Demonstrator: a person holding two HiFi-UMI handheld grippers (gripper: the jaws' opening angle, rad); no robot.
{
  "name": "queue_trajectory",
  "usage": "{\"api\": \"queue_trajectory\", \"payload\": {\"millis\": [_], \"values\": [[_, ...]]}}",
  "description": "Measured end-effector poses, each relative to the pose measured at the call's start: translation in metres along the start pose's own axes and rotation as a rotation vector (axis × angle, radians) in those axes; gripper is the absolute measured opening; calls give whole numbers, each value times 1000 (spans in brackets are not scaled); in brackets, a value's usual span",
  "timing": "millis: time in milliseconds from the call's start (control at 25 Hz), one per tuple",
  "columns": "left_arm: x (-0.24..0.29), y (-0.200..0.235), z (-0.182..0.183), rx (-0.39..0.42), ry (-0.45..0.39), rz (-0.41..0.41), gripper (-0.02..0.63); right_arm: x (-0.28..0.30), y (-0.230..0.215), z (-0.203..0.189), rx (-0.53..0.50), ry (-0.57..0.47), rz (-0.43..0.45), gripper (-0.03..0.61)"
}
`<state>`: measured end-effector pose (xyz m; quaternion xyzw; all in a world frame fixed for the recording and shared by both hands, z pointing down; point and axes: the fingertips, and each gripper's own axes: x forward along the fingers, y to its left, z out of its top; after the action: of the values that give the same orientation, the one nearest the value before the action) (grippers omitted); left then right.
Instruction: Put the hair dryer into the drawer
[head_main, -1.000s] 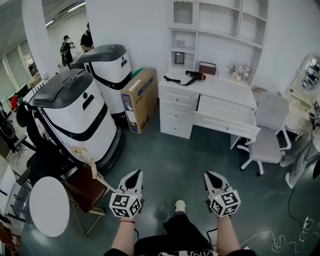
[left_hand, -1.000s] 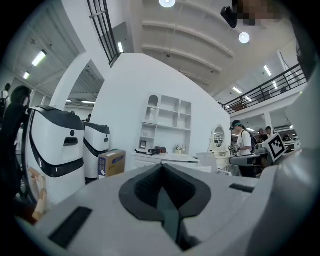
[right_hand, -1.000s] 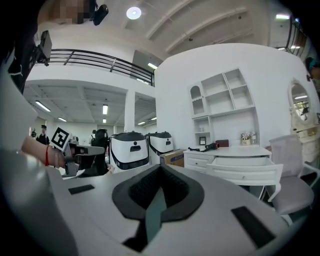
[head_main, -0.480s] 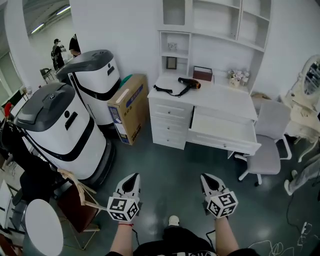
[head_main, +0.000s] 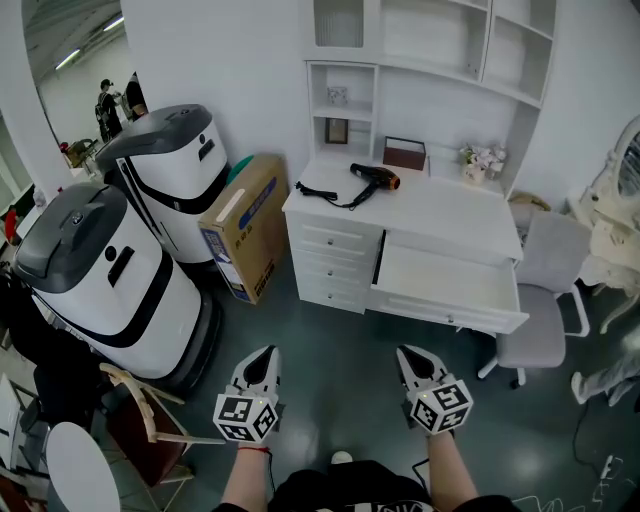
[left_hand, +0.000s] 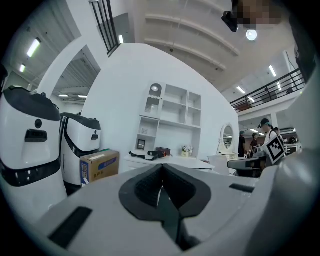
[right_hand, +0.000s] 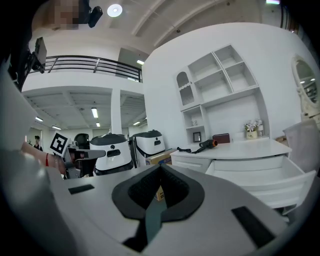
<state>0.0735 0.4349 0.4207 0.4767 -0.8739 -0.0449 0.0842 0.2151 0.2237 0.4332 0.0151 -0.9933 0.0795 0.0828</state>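
We hold both grippers low, facing the white worktop (head_main: 455, 208). The left gripper (head_main: 263, 353) and the right gripper (head_main: 408, 352) each have their fingers pressed together, with nothing between them. The black hair dryer with an orange nozzle (head_main: 372, 177) lies on the worktop, toward its left end, and its black cord (head_main: 318, 190) runs on to the left edge. The wide white drawer (head_main: 445, 282) stands pulled out just below the worktop's right part.

The brown cardboard box (head_main: 240, 222) left of the worktop carries blue print and a pale label, both too small for us to read. The marker cubes (head_main: 246, 415) on the grippers show black-and-white squares and no words.

Only the left gripper view gives us the oval mirror (left_hand: 227, 137) right of the worktop and the people (left_hand: 265, 134) beyond it. Only the right gripper view shows the railed gallery (right_hand: 90, 64) high up to the left of the worktop. Only the head view shows the grey office chair (head_main: 545, 290) right of the drawer.
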Motion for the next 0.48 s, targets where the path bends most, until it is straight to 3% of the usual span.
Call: {"api": "queue_trajectory", "payload": {"millis": [480], "values": [[72, 30, 0, -32, 18, -6, 5, 54, -44, 7, 29, 9, -23, 5]]}}
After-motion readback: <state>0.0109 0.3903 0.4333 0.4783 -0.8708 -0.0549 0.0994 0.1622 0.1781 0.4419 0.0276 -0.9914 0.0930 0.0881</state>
